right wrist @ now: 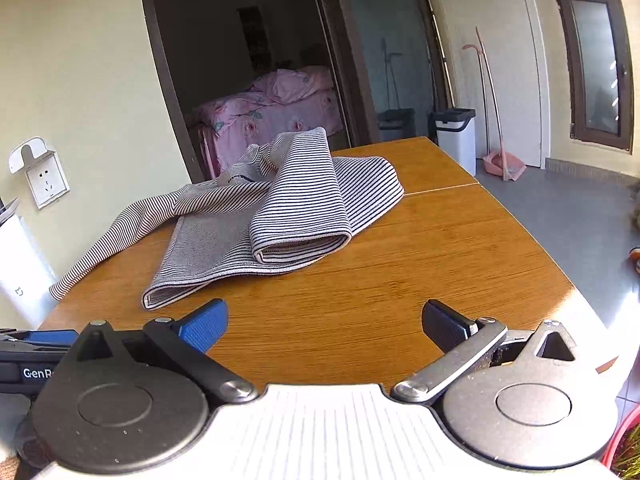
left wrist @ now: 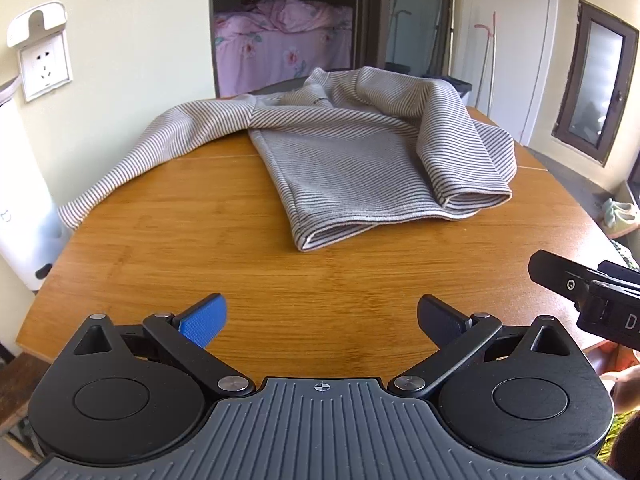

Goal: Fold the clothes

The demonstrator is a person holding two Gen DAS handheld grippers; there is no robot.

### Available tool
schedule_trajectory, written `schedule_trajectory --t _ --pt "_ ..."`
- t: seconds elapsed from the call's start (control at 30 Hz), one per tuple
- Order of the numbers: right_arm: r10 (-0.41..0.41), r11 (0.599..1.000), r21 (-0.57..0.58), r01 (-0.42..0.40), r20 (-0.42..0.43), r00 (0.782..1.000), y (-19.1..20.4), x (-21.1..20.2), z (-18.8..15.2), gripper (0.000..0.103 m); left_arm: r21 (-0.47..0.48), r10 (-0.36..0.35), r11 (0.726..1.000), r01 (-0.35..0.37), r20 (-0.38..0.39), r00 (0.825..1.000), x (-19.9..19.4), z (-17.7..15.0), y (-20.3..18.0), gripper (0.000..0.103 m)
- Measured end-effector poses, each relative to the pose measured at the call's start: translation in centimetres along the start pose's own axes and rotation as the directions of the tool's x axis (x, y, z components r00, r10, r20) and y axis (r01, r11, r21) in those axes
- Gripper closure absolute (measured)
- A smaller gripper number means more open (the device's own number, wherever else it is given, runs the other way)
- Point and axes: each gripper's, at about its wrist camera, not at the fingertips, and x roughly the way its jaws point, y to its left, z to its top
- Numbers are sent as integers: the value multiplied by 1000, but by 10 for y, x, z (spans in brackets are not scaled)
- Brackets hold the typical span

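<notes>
Lying on the wooden table (left wrist: 208,240), ahead of both pairs of jaws and touched by neither, is a striped long-sleeved top (left wrist: 360,160). Its body is partly folded: one sleeve is laid over the front, its open cuff (left wrist: 476,200) pointing back toward the jaws, and the hem forms a doubled edge nearest them. The other sleeve (left wrist: 132,168) stretches out to the left of the jaws in the left wrist view, its end reaching the table's edge beside a white appliance (left wrist: 24,216).

The left gripper (left wrist: 322,320) hovers over bare wood short of the garment, its jaws spread wide with nothing between them; one finger carries a blue pad (left wrist: 204,322), the other a black one. To the right of its jaws, part of the right gripper's body shows at the frame edge.

The right gripper (right wrist: 325,322) likewise sits over bare table, jaws wide apart and empty. From its view the top's folded hem (right wrist: 160,296) lies just ahead of the blue-padded finger (right wrist: 206,326), and the cuff of the crossed sleeve (right wrist: 304,246) sits ahead between the jaws.

Beyond the top, a doorway opens onto a bed with pink floral bedding (left wrist: 280,48). A wall socket (left wrist: 46,66) is to the far left, and a white bin (right wrist: 456,136) and pink dustpan (right wrist: 502,166) stand beyond the table, right of the jaws.
</notes>
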Motion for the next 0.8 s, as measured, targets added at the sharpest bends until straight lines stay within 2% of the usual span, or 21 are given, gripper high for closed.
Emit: schedule_trajectory --t 0.17,0.3,0.37,0.43,0.5,0.53,0.6,0.73,0.8 --pt "6 999 39 -6 -1 1000 -8 -2 5 0 -28 36 999 -36 -5 999 0 0 4 0" --pt "-21 999 -24 22 7 1000 -7 -11 1 0 -76 62 995 -64 -28 998 2 2 12 0" --pt "-50 997 -65 50 -9 999 1 -7 1 0 -111 55 992 -59 -44 998 5 3 19 0" --pt "-71 993 -92 70 -15 997 5 -7 3 0 -124 41 991 -44 -24 999 6 3 20 0" --pt "-74 993 -90 72 -18 997 1 -7 2 0 -85 1 996 -1 7 1000 3 5 20 0" --pt "-77 993 -91 74 -21 997 3 -5 1 0 -35 -21 999 22 29 999 0 5 16 0" --pt "-82 993 -92 79 -26 996 7 0 0 0 36 -35 999 32 74 997 -7 3 7 0" --pt "-79 992 -102 76 -28 996 10 1 -2 0 61 -62 997 54 137 989 -14 1 0 0" --pt "-80 992 -103 76 -29 996 9 0 -2 0 75 -49 997 37 165 985 -16 1 -1 0"
